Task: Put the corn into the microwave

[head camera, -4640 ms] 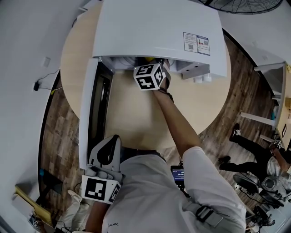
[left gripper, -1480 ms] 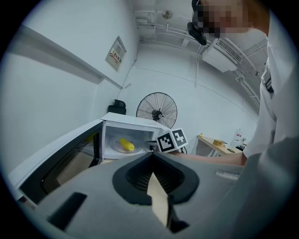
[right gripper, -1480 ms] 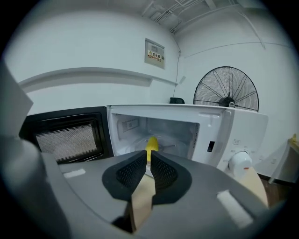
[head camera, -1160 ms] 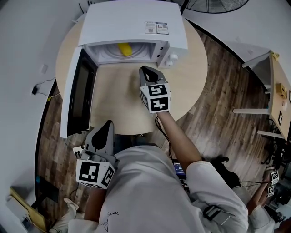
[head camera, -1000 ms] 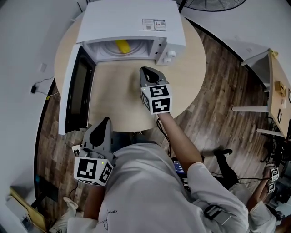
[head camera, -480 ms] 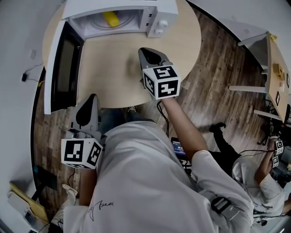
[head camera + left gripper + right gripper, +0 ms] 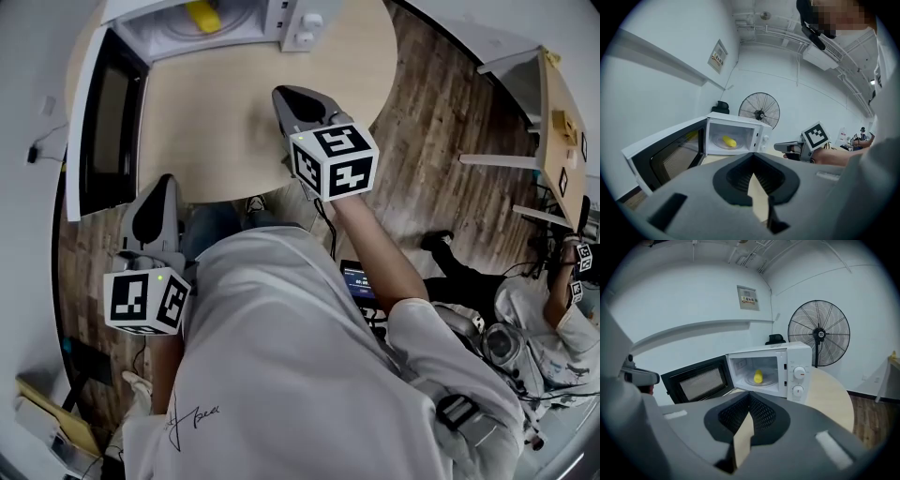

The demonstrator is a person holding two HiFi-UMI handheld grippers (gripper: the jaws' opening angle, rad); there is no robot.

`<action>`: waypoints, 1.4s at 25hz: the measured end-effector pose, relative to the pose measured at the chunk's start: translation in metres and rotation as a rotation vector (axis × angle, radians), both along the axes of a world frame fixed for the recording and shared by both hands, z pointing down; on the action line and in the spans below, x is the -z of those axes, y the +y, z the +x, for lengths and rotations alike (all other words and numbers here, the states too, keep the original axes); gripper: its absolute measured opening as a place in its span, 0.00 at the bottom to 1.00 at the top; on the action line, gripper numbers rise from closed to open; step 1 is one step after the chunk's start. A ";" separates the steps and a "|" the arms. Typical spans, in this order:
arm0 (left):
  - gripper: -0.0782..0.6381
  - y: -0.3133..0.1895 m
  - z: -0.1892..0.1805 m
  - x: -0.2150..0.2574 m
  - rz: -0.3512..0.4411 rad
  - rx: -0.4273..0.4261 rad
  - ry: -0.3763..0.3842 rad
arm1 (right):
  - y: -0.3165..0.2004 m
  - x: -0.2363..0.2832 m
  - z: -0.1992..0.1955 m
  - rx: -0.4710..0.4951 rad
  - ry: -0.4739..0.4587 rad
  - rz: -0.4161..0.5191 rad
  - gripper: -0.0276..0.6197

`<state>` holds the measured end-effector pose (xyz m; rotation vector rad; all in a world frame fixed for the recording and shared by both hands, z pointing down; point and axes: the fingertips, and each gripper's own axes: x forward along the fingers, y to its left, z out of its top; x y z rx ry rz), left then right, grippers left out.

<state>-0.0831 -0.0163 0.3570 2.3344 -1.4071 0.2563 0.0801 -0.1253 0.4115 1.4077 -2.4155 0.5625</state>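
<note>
While left gripper [image 7: 753, 173] and right gripper [image 7: 749, 411] jaws are both closed on nothing, corn [image 7: 758, 376] lies well ahead of them inside the open microwave [image 7: 799, 357] on the worktop [image 7: 829, 392]

A big black fan [image 7: 819, 333] is set by the white wall [image 7: 684, 296]. A round table [image 7: 206, 131] is placed on the wooden floor [image 7: 427, 94].
</note>
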 end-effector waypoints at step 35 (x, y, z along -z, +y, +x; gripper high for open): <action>0.09 0.009 -0.030 -0.030 -0.078 0.151 -0.029 | 0.090 0.011 0.030 -0.038 0.028 -0.074 0.06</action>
